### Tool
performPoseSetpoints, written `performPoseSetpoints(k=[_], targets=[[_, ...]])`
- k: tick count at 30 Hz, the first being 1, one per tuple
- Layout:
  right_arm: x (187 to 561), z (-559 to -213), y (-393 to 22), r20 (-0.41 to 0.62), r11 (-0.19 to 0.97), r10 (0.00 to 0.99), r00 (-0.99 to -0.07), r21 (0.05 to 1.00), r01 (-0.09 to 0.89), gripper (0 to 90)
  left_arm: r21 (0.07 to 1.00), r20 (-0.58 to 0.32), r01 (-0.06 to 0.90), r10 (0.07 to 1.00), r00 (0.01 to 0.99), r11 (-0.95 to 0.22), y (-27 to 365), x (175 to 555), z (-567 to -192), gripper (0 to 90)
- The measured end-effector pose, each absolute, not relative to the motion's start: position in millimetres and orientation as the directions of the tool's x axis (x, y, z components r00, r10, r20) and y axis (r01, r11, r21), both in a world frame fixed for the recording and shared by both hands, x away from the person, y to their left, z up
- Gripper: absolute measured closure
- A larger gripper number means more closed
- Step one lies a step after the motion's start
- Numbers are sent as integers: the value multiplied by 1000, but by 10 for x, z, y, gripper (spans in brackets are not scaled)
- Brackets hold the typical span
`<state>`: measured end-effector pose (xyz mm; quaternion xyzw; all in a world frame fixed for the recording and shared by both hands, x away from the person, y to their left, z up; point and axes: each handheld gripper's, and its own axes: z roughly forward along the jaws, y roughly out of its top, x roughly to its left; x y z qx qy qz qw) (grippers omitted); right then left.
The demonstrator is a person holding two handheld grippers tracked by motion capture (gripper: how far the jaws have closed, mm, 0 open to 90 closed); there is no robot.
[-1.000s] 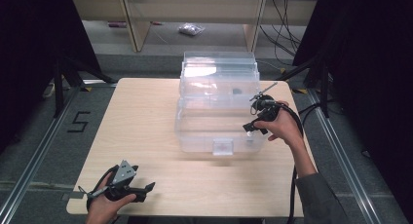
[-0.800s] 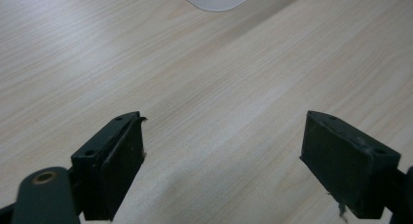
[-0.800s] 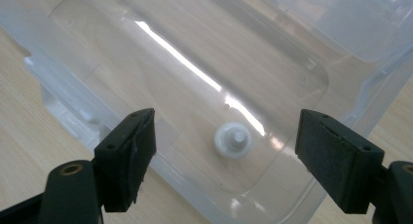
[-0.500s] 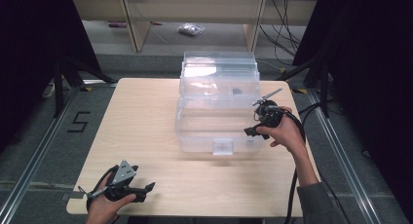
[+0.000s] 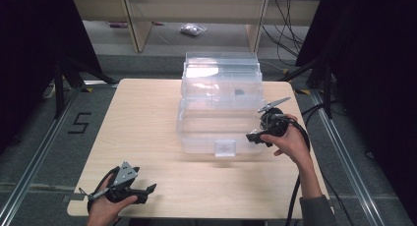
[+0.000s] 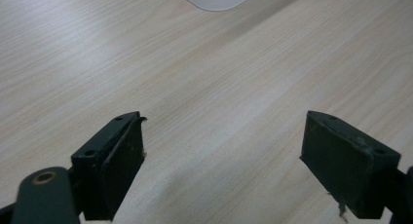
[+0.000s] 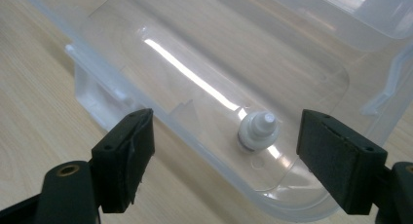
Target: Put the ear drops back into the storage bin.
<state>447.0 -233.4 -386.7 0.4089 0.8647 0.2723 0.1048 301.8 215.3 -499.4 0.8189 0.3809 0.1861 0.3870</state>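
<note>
While the right claw [image 5: 256, 136] sits at the right front corner of the clear box [image 5: 220, 110], its jaws stand wide and hold nothing. In the right gripper view the right claw's 2 black jaws flank a small white knob [image 7: 258, 129] on the box wall, without touching it. The box rests at the middle of the counter [image 5: 147, 118], toward its far edge, with a small front latch [image 5: 224, 148] facing the person and a dark speck inside that is too small to identify. The left claw [image 5: 147, 189] rests low at the near left corner of the counter, well apart from the box. In the left gripper view its jaws are spread wide over bare wood, empty, with a pale rounded corner at the top edge.
</note>
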Motion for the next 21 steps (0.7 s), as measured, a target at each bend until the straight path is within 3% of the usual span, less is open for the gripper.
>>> performPoseSetpoints(k=[21], targets=[[4273, -3832, -2375, 32, 530, 743, -668, 581, 618, 217, 774, 22, 472, 763, 646, -421, 2162, 3020, -4983, 151]])
